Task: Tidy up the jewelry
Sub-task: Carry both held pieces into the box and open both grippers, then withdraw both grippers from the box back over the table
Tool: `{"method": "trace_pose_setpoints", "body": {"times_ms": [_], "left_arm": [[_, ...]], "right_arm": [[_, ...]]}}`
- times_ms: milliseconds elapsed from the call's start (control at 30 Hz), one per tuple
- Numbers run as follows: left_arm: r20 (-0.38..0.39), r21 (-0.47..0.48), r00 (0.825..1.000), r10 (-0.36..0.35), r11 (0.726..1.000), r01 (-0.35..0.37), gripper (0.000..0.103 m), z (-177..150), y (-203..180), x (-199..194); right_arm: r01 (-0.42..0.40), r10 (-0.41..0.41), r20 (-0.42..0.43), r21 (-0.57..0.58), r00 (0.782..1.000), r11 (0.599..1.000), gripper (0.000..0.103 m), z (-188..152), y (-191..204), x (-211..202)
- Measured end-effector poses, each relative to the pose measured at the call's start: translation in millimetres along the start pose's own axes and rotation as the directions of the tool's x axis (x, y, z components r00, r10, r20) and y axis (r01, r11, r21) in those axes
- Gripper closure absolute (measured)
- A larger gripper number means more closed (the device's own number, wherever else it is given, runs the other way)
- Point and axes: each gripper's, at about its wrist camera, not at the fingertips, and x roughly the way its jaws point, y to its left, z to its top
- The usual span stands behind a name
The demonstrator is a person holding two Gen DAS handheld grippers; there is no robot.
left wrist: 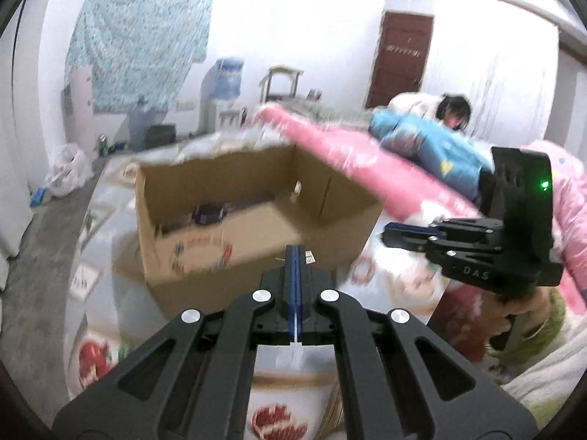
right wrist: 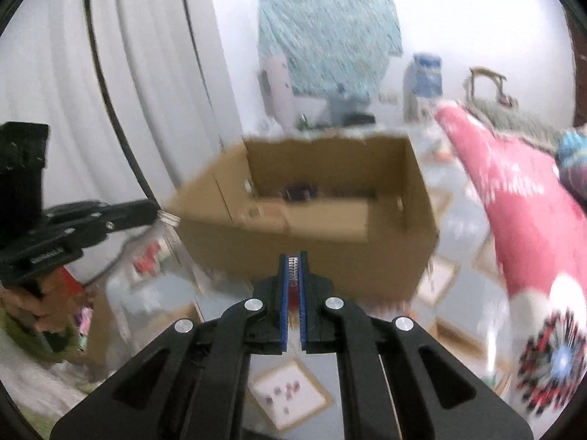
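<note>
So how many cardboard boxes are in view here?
1: a single open cardboard box sits on the patterned cloth ahead of both grippers; blur or the pink bedding could hide others.

A plain brown cardboard box (left wrist: 253, 212) sits by a pink quilt (left wrist: 352, 168) and a teal speckled cloth (left wrist: 143, 47).

Legible markings, few:

- "DAS", pale raised letters on the black body of the right gripper (left wrist: 394, 236), seen in the left wrist view.
- Short white-lettered label on the black body of the left gripper (right wrist: 156, 212), seen in the right wrist view; too blurred to read.
- Small white tag with fine dark print between the right gripper's blue pads (right wrist: 292, 269); print too small to read.
- Gold characters across the brown door (left wrist: 401, 51); blurred, unreadable.
- Printed side of the cardboard box (left wrist: 205, 253); smeared, unreadable.
</note>
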Motion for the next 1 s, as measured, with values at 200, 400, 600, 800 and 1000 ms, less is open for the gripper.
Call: {"method": "trace_pose_setpoints", "body": {"times_ms": [200,400,600,800,1000], "left_arm": [[-0.046,-0.048,0.999,-0.027,0.999,0.025,0.103,49.5,23.9,38.7],[-0.265,-0.246,0.954,-0.138,0.967,0.071,0.103,78.6,71.0,128.8],[-0.422,-0.382,0.884,-0.203,0.924,0.029,0.103,77.9,98.1,208.6],[-0.498,-0.450,0.839,-0.220,0.892,-0.033,0.103,72.4,112.2,249.9],[-0.509,-0.509,0.826,-0.242,0.859,-0.062,0.087,63.4,127.5,261.3]], "right_arm": [[-0.082,0.082,0.013,-0.025,0.997,0.996,0.098,60.2,-17.5,27.2],[-0.164,0.170,-0.173,0.048,0.970,0.985,0.098,101.6,-47.3,99.3],[-0.124,0.159,-0.359,0.119,0.920,0.985,0.098,110.8,-73.3,168.1],[-0.073,0.145,-0.444,0.174,0.884,0.982,0.098,109.3,-91.6,204.9],[-0.062,0.150,-0.441,0.208,0.885,0.976,0.097,108.1,-98.1,207.3]]}}
